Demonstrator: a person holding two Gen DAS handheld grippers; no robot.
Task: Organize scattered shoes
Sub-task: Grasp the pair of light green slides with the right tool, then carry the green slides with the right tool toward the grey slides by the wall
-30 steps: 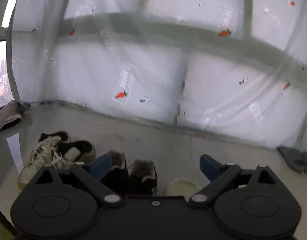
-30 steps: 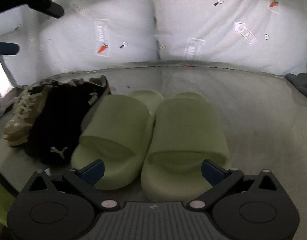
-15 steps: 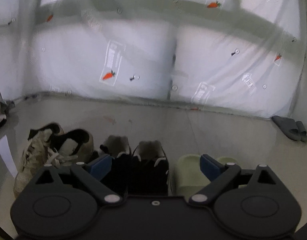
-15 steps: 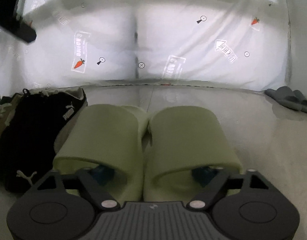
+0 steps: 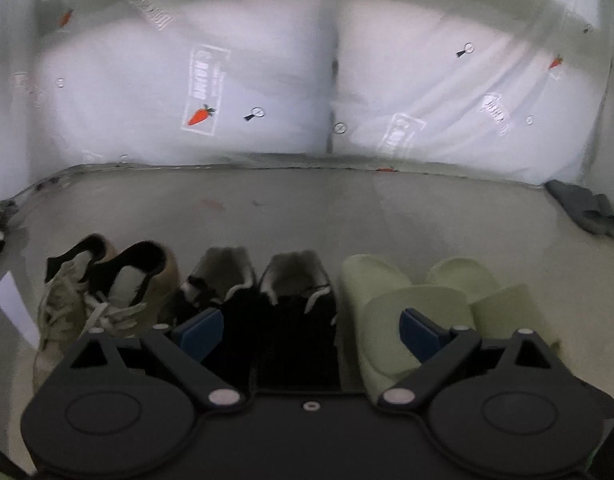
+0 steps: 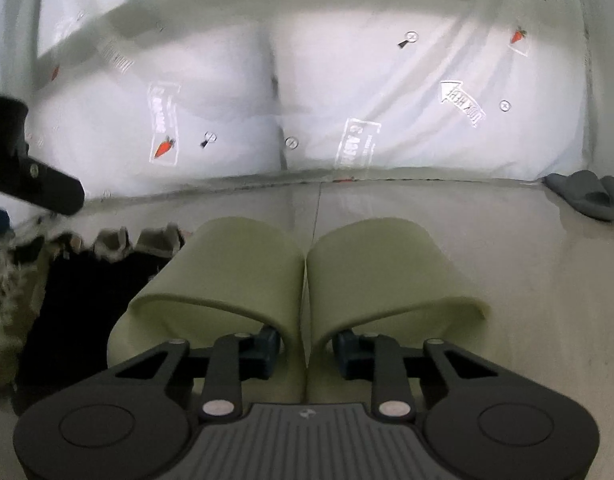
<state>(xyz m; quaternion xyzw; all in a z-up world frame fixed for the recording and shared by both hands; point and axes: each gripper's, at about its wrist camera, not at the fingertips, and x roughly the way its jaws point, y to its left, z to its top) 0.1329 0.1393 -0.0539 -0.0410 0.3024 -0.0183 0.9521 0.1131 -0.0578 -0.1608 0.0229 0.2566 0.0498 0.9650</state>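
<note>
Right gripper (image 6: 305, 354) pinches 2 green slides' (image 6: 307, 276) touching inner walls.

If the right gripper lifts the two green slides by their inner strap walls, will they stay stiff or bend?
The green slides look like thick moulded foam, so probably light and springy. The right gripper pinches both inner strap walls together; these may flex slightly. The matte surface probably grips well, but the soles hang unsupported and may tilt.

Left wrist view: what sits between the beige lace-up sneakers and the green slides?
The pair of black sneakers, side by side in the row between the beige sneakers and the green slides. Shows in the left wrist view.
</note>
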